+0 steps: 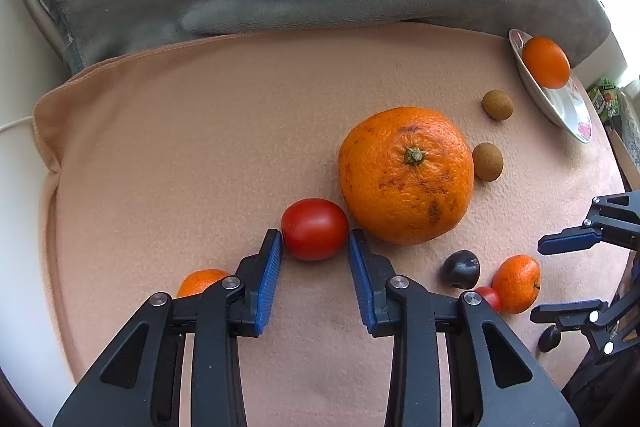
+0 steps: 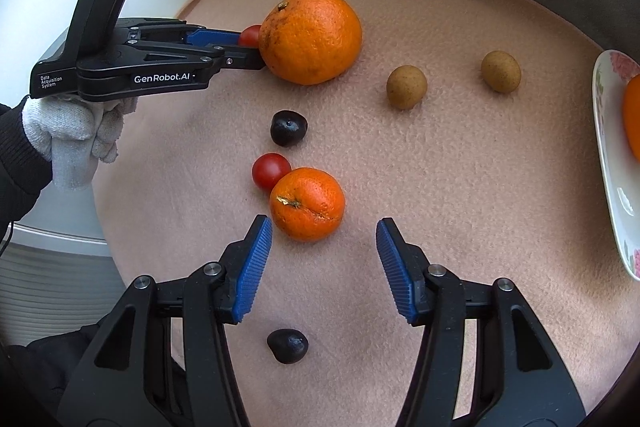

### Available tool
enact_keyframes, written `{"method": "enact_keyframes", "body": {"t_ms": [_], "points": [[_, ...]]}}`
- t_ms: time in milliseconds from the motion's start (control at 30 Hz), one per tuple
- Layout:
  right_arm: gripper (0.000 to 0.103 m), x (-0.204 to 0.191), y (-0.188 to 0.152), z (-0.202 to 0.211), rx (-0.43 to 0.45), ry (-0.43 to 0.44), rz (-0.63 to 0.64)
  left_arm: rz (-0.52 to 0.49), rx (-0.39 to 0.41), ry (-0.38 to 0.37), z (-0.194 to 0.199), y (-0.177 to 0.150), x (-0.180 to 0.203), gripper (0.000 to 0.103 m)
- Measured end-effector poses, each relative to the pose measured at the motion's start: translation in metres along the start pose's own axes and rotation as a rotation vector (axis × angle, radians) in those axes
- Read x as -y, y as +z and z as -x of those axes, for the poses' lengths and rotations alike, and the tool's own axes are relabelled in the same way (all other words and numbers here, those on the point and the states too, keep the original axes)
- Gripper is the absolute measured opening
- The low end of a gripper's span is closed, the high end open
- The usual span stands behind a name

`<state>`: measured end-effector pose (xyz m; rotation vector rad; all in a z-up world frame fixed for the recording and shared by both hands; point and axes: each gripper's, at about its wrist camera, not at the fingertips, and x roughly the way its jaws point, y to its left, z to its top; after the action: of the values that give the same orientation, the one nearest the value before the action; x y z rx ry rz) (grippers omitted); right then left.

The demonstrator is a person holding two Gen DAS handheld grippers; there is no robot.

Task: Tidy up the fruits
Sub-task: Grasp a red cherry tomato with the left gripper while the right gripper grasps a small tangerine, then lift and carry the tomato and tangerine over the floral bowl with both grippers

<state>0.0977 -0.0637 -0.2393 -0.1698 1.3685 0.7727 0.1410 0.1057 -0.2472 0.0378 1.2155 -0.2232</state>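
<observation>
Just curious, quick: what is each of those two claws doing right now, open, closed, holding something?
Left gripper: closed on the red tomato.
Right gripper: open, holding nothing.

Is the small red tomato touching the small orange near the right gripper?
Touching. The right wrist view shows the small red tomato pressed against the small orange, no gap between.

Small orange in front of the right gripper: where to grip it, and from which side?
Grip the small orange across its widest middle, coming down from above. It lies with its stem turned sideways, and a cherry tomato touches its far-left side, so set the right gripper fingers on the free left and right flanks.
</observation>
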Motion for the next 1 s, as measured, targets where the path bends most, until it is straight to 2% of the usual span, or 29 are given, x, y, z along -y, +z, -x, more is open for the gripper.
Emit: {"method": "enact_keyframes", "body": {"t_ms": [300, 500, 700, 800, 1000], "points": [[0.057, -0.003, 0.001, -0.007, -0.009, 0.000, 0.002, 0.011, 0.008, -0.005, -0.004, 0.011, 0.001, 0.031], [0.051, -0.008, 0.004, -0.012, -0.011, 0.010, 0.009, 0.023, 0.023, -0.002, -0.002, 0.003, 0.000, 0.031], [0.050, -0.015, 0.012, -0.018, -0.015, 0.010, 0.010, 0.040, 0.031, -0.010, -0.002, 0.001, -0.001, 0.031], [0.043, -0.018, 0.015, -0.020, -0.014, 0.004, 0.026, 0.041, 0.035, -0.009, -0.002, 0.001, -0.001, 0.031], [0.042, -0.020, 0.015, -0.017, -0.005, -0.010, 0.037, 0.071, 0.054, -0.019, 0.006, -0.004, -0.003, 0.031]]}}
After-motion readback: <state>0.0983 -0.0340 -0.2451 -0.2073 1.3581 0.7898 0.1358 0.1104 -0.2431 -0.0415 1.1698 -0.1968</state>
